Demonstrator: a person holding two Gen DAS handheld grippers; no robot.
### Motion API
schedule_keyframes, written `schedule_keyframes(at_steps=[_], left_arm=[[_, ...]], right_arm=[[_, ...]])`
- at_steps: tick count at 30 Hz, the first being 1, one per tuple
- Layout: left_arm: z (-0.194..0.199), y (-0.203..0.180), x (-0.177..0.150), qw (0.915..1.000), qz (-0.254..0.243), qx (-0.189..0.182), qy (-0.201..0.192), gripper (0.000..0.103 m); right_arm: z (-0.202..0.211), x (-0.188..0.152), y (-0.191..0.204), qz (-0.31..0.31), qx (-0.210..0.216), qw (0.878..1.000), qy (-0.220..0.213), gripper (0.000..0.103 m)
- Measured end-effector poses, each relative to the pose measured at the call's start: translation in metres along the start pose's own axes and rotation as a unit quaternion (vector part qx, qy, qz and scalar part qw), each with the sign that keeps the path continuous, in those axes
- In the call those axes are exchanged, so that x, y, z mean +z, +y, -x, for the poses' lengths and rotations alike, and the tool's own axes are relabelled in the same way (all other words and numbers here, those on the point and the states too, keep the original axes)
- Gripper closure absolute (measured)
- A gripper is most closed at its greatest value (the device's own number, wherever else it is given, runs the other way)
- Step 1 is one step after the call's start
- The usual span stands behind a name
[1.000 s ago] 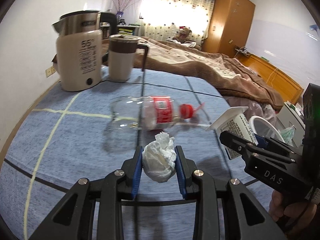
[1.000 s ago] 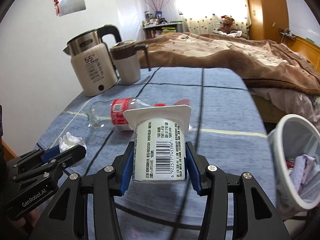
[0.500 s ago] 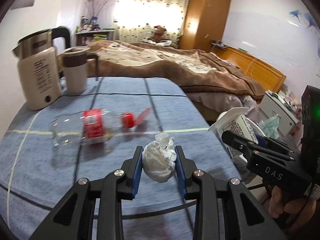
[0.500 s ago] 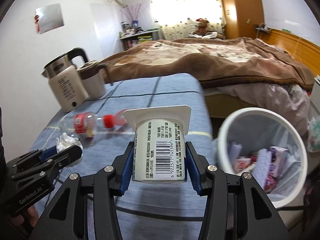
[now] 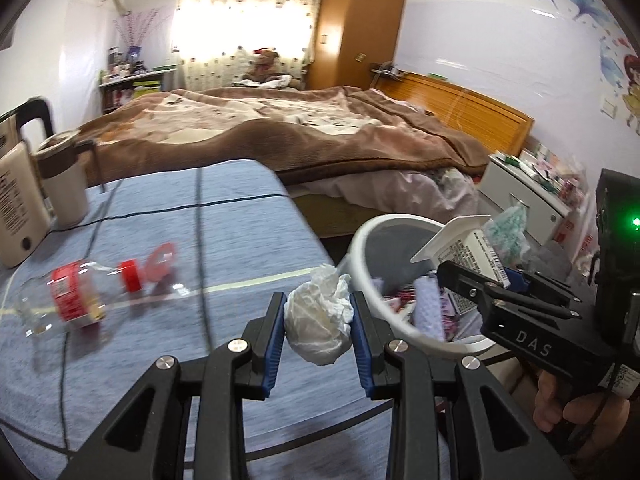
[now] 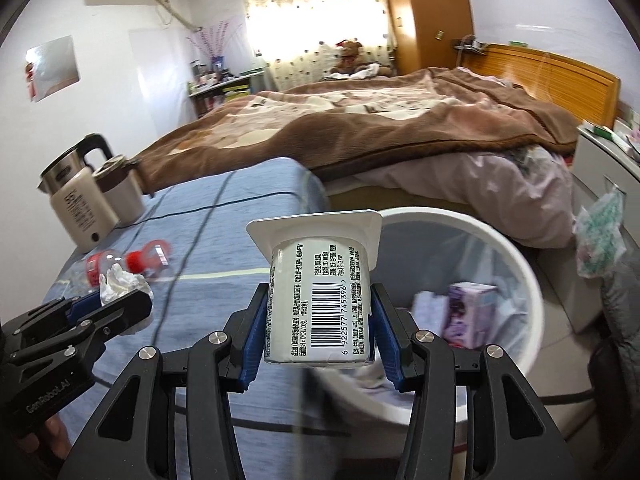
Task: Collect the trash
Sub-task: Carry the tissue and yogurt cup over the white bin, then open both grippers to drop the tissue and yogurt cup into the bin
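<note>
My left gripper (image 5: pixel 318 330) is shut on a crumpled white tissue (image 5: pixel 318 318), held above the table's right edge next to the white trash bin (image 5: pixel 362 240). My right gripper (image 6: pixel 320 330) is shut on a white yogurt cup (image 6: pixel 320 292) with a barcode, held at the left rim of the bin (image 6: pixel 520 264). The bin holds several wrappers and a small purple carton (image 6: pixel 470 312). An empty clear plastic bottle (image 5: pixel 76 300) with a red label and red cap lies on the blue tablecloth (image 5: pixel 160 240) to the left. The left gripper and tissue show in the right wrist view (image 6: pixel 120 286).
A white electric kettle (image 6: pixel 76 208) and a brown-lidded cup (image 6: pixel 120 190) stand at the table's far left, with a black cord (image 6: pixel 208 210) across the cloth. A bed with a brown blanket (image 5: pixel 300 128) lies behind. A white nightstand (image 5: pixel 528 196) stands right of the bin.
Both grippers have swung right with their loads, from over the table to the trash bin. The bottle, kettle and cup have slid left in view.
</note>
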State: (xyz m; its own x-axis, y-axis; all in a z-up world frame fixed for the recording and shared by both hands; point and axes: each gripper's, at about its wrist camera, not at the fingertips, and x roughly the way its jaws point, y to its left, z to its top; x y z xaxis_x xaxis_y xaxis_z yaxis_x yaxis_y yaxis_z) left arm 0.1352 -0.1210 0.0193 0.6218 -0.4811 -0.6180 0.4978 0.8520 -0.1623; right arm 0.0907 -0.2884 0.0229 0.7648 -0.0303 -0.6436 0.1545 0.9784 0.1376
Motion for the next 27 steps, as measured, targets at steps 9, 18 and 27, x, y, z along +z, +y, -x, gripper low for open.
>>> schedule_keyframes(at_steps=[9,18,27], left_arm=[[-0.033,-0.045,0.012,0.9991,-0.025,-0.027,0.018,0.07],[-0.064,-0.079,0.012,0.9975,-0.043,-0.037,0.043,0.07],[-0.08,-0.092,0.012,0.9962,-0.047,-0.04,0.061,0.06]], right_arm=[[-0.004,0.001,-0.054,-0.015,-0.041,0.999,0.01,0.053],[-0.018,-0.008,-0.09,-0.025,-0.061,0.997,0.035,0.053],[-0.026,-0.011,-0.105,-0.024,-0.07,0.996,0.044,0.053]])
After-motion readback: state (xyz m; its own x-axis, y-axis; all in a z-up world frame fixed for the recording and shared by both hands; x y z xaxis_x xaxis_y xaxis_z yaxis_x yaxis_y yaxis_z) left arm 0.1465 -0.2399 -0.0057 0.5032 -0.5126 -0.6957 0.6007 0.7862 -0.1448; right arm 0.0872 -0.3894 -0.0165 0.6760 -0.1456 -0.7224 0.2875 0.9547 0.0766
